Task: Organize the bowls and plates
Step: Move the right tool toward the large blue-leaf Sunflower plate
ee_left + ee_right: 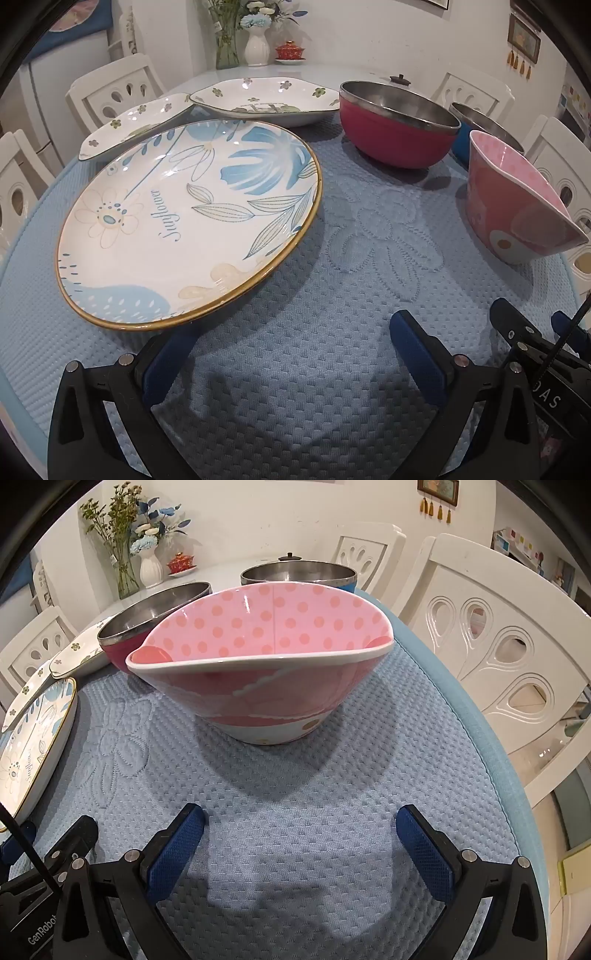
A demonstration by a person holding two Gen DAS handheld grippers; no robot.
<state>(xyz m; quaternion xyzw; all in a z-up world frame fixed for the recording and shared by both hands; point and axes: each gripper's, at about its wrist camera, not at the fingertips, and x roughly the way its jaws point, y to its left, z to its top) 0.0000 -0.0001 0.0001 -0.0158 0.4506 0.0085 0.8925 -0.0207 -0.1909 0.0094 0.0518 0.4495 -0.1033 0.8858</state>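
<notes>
Left wrist view shows your left gripper [291, 332] spread wide over the light blue textured mat [295, 369], its left finger tucked under the near rim of the round white plate with blue leaves, a gold edge and the word "Sunflower" [184, 221]; nothing is pinched. That plate sits tilted at the mat's left, partly overlapping a white flower-dotted dish [136, 123], with a second such dish [266, 99] behind. A red bowl with a steel lining [395, 129] stands farther back, a blue-sided steel bowl [480, 125] to its right. Your right gripper [301, 821] is also spread, holding nothing, just short of the pink polka-dot bowl with a white rim [258, 664], which stands upright mid-mat near the right edge.
</notes>
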